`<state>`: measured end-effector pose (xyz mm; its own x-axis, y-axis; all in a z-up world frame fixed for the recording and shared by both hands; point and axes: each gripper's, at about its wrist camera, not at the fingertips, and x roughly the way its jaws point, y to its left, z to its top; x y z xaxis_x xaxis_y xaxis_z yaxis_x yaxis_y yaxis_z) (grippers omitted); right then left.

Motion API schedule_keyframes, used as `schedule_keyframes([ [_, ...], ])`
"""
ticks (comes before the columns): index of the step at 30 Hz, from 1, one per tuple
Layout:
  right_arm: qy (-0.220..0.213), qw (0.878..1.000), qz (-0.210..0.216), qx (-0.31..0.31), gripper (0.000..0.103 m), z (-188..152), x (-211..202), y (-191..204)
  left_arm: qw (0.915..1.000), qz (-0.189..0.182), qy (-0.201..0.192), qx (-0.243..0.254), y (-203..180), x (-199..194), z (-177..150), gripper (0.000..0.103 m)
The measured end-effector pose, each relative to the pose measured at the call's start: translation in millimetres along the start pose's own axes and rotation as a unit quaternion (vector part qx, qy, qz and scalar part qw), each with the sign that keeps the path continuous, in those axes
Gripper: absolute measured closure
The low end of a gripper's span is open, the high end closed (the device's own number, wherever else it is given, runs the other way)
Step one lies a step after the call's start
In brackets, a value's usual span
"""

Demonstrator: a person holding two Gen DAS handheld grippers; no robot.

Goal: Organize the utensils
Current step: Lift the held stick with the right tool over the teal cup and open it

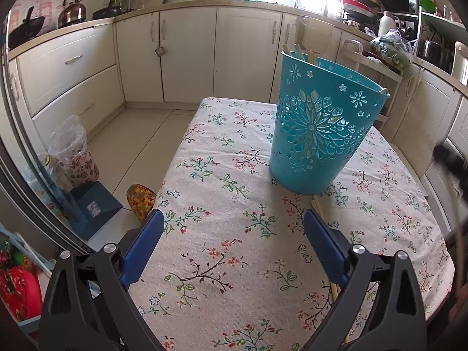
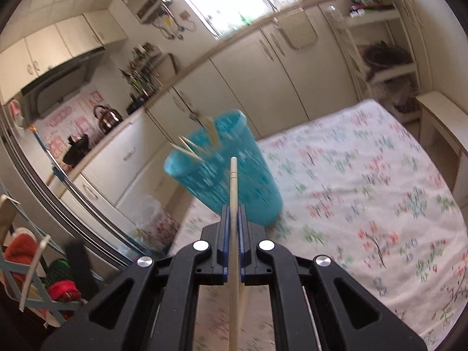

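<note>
Right gripper (image 2: 233, 213) pinches one chopstick (image 2: 233, 181) toward centre-frame cup (image 2: 225, 169) holding several; left gripper (image 1: 234, 228) spread, chopsticks (image 1: 317, 204) remain on table (image 1: 222, 175).

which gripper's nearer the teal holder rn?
Right, probably. Right gripper, shut on a chopstick, sits just short of the teal holder; left gripper hangs open, farther back.

Right gripper (image 2: 233, 207), black w/ blue pads, clamped on a pale wooden chopstick (image 2: 233, 187) pointing fwd. Just ahead: blurred teal perforated plastic holder (image 2: 251, 181) w/ more wooden sticks (image 2: 201, 143) inside, standing on floral tablecloth (image 2: 365, 199).
</note>
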<state>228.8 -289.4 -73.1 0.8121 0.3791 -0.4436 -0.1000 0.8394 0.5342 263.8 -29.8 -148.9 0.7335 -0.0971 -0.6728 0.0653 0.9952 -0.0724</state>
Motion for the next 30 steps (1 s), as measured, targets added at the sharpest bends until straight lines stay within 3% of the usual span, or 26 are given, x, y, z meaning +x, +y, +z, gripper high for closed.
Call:
schedule_keyframes([
  [8, -0.093, 0.994, 0.048, -0.029, 0.097, 72.2, 12.7, 54.4, 0.9997, -0.003, 0.003, -0.023, 8.2, 1.9, -5.8, 0.01],
  [13, -0.14, 0.989, 0.039, -0.04, 0.097, 107.2, 38.9, 68.6, 0.9992, -0.009, 0.001, -0.04, 13.5, -1.0, -5.2, 0.01],
  [17, -0.177, 0.983, 0.005, -0.056, 0.097, 122.8, 60.5, 74.6, 0.9986, -0.016, 0.003, -0.05, 16.9, -1.5, -5.0, 0.01],
  [23, -0.147, 0.985, -0.05, -0.071, 0.097, 118.8, 101.8, 65.6, 0.9973, -0.024, 0.008, -0.068, 23.7, 2.8, -5.4, 0.009],
  [30, -0.081, 0.988, -0.058, -0.117, 0.097, 90.7, 116.4, 65.6, 0.9967, -0.026, 0.01, -0.076, 26.1, 4.6, -4.9, 0.009],
])
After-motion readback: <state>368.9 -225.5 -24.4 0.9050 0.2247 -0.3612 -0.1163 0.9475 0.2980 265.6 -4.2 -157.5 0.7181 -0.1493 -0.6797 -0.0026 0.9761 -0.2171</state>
